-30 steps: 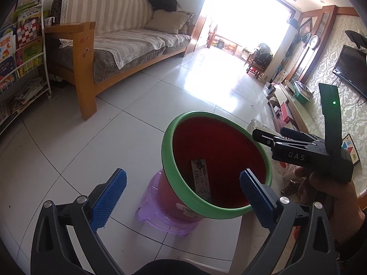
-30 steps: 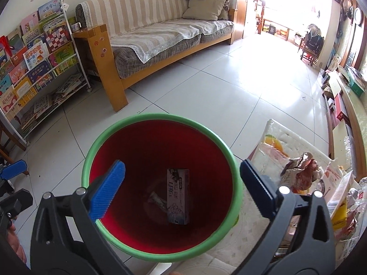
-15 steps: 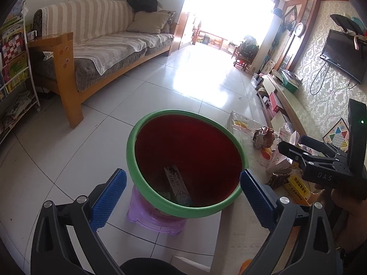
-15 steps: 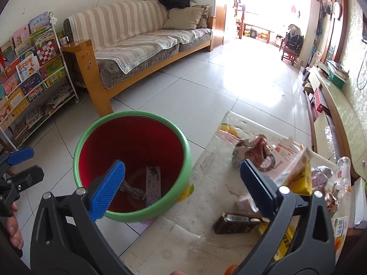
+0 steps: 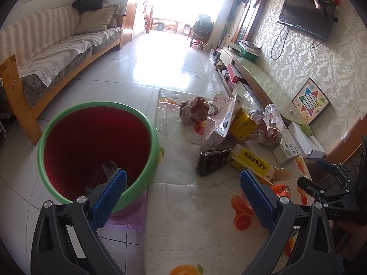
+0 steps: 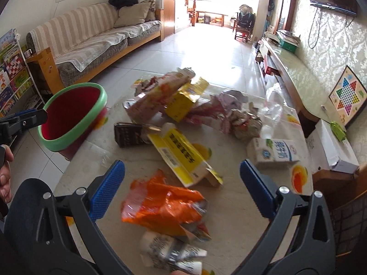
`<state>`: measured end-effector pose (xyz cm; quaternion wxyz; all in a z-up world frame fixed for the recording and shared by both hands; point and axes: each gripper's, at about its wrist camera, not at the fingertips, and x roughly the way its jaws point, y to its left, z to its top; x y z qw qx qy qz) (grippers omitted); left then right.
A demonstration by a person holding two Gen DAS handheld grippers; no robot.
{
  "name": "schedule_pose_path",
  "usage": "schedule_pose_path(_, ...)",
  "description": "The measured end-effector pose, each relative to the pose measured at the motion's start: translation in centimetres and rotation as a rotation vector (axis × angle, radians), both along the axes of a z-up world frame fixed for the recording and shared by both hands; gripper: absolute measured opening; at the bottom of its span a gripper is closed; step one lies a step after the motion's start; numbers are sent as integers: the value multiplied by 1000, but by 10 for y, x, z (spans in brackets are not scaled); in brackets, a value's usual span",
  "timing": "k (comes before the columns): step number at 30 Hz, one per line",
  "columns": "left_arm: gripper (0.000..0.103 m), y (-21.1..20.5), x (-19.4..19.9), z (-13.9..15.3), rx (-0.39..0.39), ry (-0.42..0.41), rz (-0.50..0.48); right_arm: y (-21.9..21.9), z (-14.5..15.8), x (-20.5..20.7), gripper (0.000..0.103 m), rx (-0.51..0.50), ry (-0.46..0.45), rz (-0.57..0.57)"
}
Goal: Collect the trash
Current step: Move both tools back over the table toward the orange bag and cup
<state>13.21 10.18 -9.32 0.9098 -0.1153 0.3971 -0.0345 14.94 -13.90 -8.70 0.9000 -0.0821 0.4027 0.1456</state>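
While both of our tools hover above the table point(image 6: 229, 206), we hold the right hand-held gripper point(image 6: 182, 182) with its blue pads spread wide and nothing between them. Directly below and between its fingers lies a crumpled orange wrapper point(image 6: 160, 208), and nearer to us than that sits a blurred white tube or bottle point(image 6: 169, 252). Just ahead of the right hand-held gripper rests a flattened yellow box point(image 6: 183, 158), with a dark brown packet point(image 6: 128, 135) touching its far left end. Ahead and to the right lies a white milk carton point(image 6: 273, 153) on its side, and farther ahead a heap of crumpled wrappers point(image 6: 206, 107) with a clear plastic bottle point(image 6: 270, 112) at its right. Our left hand-held gripper point(image 5: 182, 196) is likewise spread wide and empty, over a bare part of the table. Its left finger overlaps the rim of the red bin point(image 5: 98, 151) with the green rim, which stands beside the table's left edge on a purple stool point(image 5: 128, 217); a small printed box point(image 5: 110, 167) lies inside the bin. From the left view the yellow box sits just ahead of the right finger. Far left of the right view we see our left hand point(image 6: 5, 178).
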Motion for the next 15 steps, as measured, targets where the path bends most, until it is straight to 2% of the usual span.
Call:
schedule_pose_path(9, 95, -92, 11, -14, 10, 49, -172, -82, -8, -18, 99, 48, 11, -143)
schedule_pose_path(15, 95, -145, 15, -32, -20, 117, -279, -110, -16, -32, 99, 73, 19, -195)
